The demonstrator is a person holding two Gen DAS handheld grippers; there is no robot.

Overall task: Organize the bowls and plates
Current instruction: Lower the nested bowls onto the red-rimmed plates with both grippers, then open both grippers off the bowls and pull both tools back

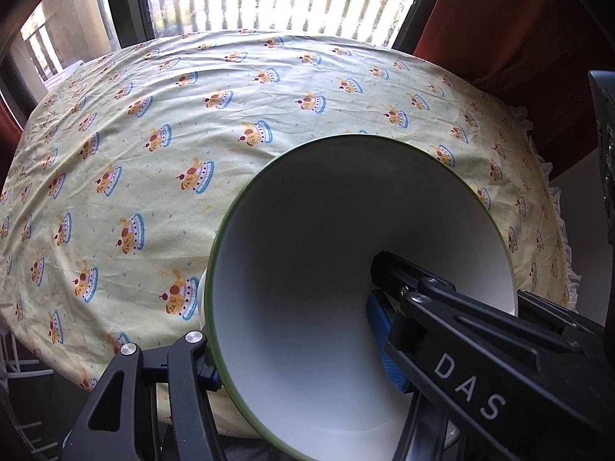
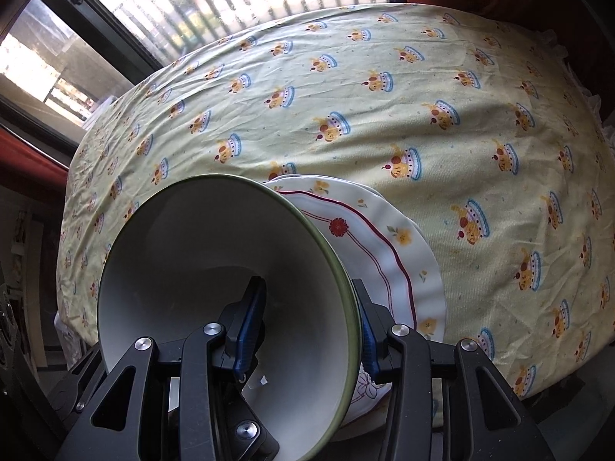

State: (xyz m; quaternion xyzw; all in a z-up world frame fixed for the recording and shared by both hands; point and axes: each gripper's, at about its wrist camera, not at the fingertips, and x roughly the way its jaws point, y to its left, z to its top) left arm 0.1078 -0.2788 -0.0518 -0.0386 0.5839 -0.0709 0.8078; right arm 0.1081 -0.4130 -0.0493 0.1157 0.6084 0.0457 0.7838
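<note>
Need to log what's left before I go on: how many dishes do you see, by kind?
Green-rimmed bowls: 2, one in the left wrist view and one in the right wrist view, taken as separate bowls.
Floral plates: 1 under the right-view bowl; a second rim may lie beneath it, too hidden to count.
Total: 3

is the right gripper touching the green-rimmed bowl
Touching. The right wrist view shows the right gripper with one blue pad inside the bowl and one outside, both pressed against its wall.
</note>
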